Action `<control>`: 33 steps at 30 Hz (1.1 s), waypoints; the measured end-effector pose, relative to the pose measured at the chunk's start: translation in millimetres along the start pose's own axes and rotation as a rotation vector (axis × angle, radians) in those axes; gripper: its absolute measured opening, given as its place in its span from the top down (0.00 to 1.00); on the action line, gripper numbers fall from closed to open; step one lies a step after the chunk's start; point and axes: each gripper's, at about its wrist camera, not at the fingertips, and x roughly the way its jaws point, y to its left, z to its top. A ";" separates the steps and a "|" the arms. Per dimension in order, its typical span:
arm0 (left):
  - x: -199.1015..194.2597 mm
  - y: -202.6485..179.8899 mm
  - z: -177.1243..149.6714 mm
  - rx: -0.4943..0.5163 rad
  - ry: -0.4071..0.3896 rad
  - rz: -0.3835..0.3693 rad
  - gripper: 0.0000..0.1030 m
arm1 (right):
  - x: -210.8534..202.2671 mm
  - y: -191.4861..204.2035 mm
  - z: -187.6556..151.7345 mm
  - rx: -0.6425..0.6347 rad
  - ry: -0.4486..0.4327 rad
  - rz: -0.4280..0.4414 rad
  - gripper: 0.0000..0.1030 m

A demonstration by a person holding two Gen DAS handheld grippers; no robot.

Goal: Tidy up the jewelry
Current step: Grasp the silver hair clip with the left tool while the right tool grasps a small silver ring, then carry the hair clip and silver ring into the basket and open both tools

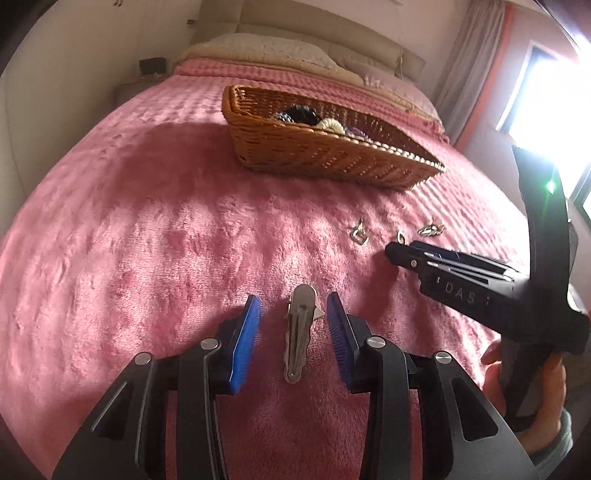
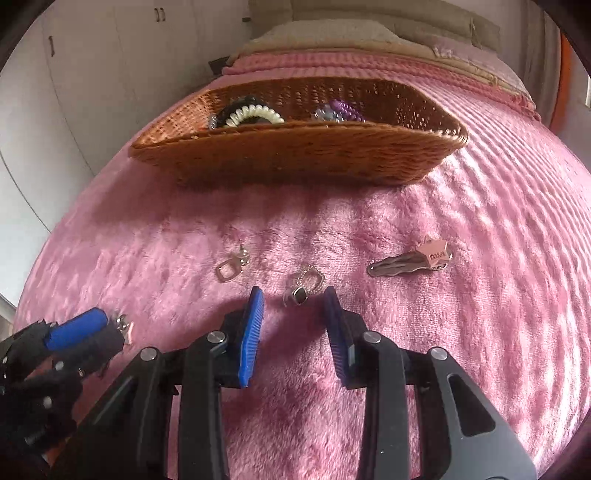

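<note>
Covering the bed, a pink plush blanket [image 2: 480, 229] bears a wicker basket [image 2: 295, 158] of hair ties and beads; both grippers [image 1: 293, 314] [image 2: 294, 306] hang part-open, gripping nothing

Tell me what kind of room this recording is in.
Almost certainly a bedroom: the work surface is a bed with a pink plush blanket, pillows against a padded headboard, and wardrobe doors alongside.

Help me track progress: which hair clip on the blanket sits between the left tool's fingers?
The plain silver hair clip, lengthwise between the open left tool; the other clip carries a pink star.
</note>
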 end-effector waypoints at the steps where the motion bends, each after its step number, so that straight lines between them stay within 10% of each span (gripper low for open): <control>1: 1.0 -1.4 -0.2 0.009 0.004 0.005 0.66 | 0.5 0.2 0.4 -0.002 -0.002 -0.006 0.73; 5: 3.1 -8.4 -1.6 0.044 0.008 0.036 0.80 | 3.3 2.3 4.8 -0.010 -0.004 -0.017 0.90; 33: -35.1 -6.8 -1.8 0.032 -0.140 -0.028 0.86 | -53.8 -30.7 -8.7 0.131 -0.119 0.176 0.91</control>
